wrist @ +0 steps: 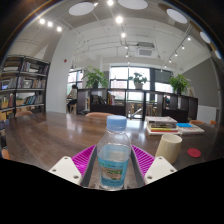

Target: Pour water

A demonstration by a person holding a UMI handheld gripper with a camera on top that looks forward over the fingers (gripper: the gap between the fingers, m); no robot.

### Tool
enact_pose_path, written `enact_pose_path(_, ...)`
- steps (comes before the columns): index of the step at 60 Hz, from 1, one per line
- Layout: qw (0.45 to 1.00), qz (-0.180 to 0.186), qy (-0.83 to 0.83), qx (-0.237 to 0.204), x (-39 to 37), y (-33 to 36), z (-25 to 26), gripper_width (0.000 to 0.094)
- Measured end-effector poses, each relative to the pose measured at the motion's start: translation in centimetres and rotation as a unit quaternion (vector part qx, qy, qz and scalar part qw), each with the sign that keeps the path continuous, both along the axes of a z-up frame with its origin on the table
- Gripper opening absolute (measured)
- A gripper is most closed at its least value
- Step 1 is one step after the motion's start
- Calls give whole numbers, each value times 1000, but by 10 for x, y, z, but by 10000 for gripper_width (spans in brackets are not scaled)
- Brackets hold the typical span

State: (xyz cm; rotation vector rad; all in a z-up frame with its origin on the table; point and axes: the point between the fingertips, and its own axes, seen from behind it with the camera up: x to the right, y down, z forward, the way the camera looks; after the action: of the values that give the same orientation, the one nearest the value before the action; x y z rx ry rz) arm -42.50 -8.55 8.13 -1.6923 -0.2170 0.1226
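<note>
Wooden table (60,130) runs bare and wide to my left, toward bookshelves (22,85). Between my fingers (72,168) I hold the bottle (114,155), both pads pressing its sides. Just right stands a cup (169,149), books (168,125) beyond it.

cam: rides gripper (112,166) | faces forward along fingers, low over table (60,130) (single view)

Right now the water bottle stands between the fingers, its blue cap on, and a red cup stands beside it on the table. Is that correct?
Not quite: the cup is white, not red. The gripper view shows it on the table, beside the water bottle, which stands capped between the gripper fingers.
</note>
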Motion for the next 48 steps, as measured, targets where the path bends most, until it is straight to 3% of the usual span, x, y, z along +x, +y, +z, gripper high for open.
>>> enact_pose_path(6,1000,-11,9,4,2,7,3,502)
enact_pose_path(23,1000,-9,25,1,2,9,0,280)
enact_pose_path(38,999,-29,42,4,15,19,2,276)
enact_pose_path(48,979,-35,203,-8,24,32,36,276)
